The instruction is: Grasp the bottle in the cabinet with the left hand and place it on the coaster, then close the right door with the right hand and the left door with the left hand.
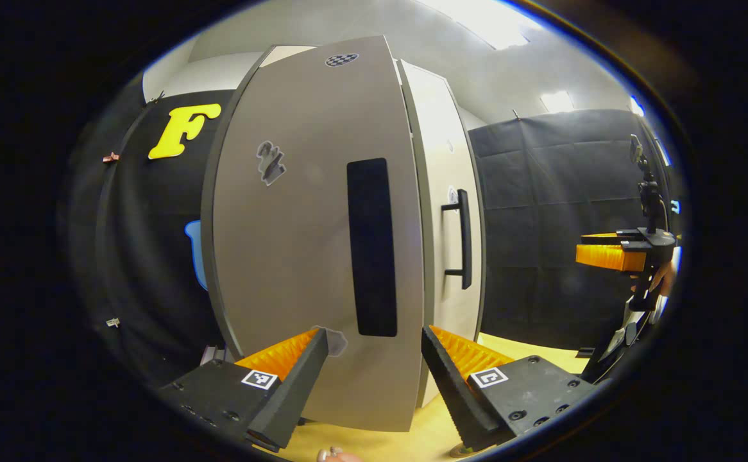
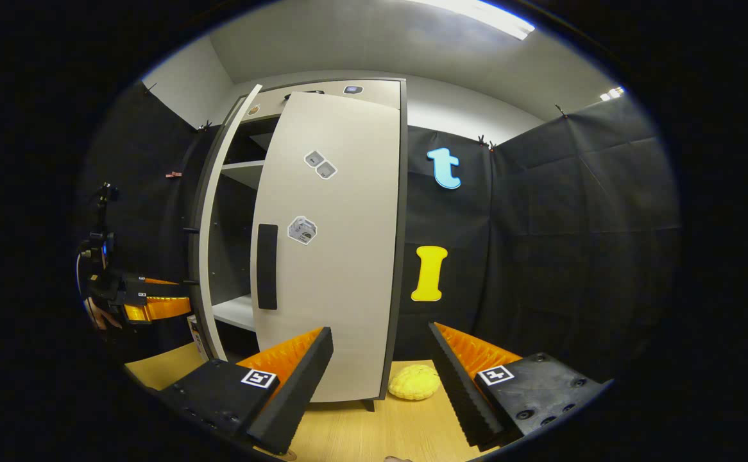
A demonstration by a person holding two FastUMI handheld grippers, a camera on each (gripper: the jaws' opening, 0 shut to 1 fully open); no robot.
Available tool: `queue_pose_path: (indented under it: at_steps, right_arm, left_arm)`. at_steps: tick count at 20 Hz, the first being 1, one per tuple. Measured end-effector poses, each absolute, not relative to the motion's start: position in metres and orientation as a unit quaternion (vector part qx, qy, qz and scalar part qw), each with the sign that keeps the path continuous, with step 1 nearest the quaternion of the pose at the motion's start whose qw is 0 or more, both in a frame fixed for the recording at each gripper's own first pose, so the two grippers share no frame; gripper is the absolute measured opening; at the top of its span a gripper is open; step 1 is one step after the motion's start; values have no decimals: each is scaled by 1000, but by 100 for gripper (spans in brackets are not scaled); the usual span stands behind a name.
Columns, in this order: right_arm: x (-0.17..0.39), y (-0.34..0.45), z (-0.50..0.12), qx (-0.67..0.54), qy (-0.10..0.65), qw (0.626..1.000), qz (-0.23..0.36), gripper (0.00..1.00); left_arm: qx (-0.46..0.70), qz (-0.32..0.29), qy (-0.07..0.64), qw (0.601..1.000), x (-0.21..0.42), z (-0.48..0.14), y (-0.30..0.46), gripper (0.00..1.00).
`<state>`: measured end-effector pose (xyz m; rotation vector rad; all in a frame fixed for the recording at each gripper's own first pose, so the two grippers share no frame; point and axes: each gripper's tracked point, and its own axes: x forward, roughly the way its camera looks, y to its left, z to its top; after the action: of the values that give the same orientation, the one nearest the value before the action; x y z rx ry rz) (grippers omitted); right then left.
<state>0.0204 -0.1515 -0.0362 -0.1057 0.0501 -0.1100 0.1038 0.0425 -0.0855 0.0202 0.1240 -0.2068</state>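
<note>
Nearest, the left gripper (image 1: 374, 359) stands wide and empty against the left door (image 1: 310, 244), which looks partly swung. The right gripper (image 2: 380, 366) is likewise wide, short of the right door (image 2: 329, 256), apparently nearly shut. Beyond, shelves (image 2: 236, 308) show no bottle, presumably already placed; both doors remain unfinished.

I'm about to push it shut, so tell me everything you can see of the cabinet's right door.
The right door is a tall, pale, matte panel with a dark edge, nearly closed but still angled off the cabinet, leaving a gap with shelves showing. Its inner face carries a dark vertical recess and three small stickers. It stands upright above the wooden table. The right gripper is open in front, not touching it.
</note>
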Motion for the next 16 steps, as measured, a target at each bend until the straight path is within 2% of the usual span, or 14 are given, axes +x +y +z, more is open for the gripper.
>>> queue_pose_path:
  at_steps: [6, 9, 10, 11, 16]
  right_arm:
    - [29, -153, -39, -48, 33, 997, -57, 98]
    - [40, -149, -40, -49, 29, 997, -51, 98]
    - [40, -149, -43, -46, 37, 997, -47, 98]
    - [39, -148, -43, -40, 36, 998, -42, 98]
    - [44, -152, -47, -33, 48, 997, -45, 98]
  left_arm:
    - [6, -88, 59, 994, 99, -85, 42, 98]
    - [10, -70, 66, 995, 82, -88, 46, 96]
    - [7, -66, 69, 995, 78, -87, 46, 98]
    - [3, -66, 65, 996, 76, -83, 44, 94]
    - [5, -64, 60, 996, 75, -80, 41, 96]
